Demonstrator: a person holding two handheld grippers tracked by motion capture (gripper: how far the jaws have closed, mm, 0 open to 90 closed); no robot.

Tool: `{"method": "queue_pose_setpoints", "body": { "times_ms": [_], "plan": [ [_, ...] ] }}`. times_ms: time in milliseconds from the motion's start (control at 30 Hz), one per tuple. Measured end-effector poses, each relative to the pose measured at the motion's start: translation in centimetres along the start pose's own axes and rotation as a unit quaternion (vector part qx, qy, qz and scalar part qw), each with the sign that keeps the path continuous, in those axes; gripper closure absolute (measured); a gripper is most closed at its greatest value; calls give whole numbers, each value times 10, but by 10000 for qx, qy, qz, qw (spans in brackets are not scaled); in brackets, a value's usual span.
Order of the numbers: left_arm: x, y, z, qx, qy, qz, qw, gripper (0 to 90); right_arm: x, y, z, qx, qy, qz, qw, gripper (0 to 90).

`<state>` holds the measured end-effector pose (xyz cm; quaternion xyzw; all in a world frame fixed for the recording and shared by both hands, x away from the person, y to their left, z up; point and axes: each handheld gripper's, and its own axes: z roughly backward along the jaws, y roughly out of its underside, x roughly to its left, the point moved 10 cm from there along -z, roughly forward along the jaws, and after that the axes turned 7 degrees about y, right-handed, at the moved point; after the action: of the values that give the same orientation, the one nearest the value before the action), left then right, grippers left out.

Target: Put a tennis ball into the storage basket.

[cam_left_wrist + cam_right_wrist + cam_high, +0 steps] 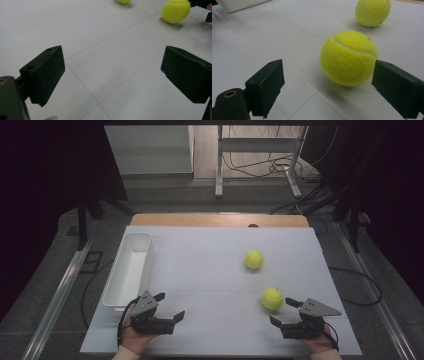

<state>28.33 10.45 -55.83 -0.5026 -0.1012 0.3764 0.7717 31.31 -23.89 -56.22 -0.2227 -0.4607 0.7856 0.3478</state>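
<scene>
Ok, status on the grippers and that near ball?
Both grippers open: left gripper empty, right gripper just short of near tennis ball. Ball on table, ungripped. Nothing between.

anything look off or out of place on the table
Nothing stands out. Two balls, the near one and the far one, sit loose on the table, the bin stands square at the left edge, and both grippers are open.

near tennis ball [272,298]: on the table [210,265], just before the right gripper [285,312]
far tennis ball [254,259]: behind it
tray [129,270]: table's left edge
</scene>
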Motion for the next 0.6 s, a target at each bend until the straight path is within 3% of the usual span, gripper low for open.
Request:
{"method": "queue_pose_setpoints", "body": {
  "times_ms": [167,267,400,600],
  "plan": [
    [3,-5,-2,5,-14,135,9999,63,-1,0,-2,26,-27,12,10000,115],
    [-1,-8,-4,16,58,176,9998,71,-1,1,-4,88,-10,-24,10000,116],
    [-11,-13,-9,88,69,-18,9999,70,-1,1,-4,110,19,-38,9999,116],
    [-14,-20,-20,123,149,-65,9998,69,2,3,-7,165,5,5,9999,116]
  ]
}}
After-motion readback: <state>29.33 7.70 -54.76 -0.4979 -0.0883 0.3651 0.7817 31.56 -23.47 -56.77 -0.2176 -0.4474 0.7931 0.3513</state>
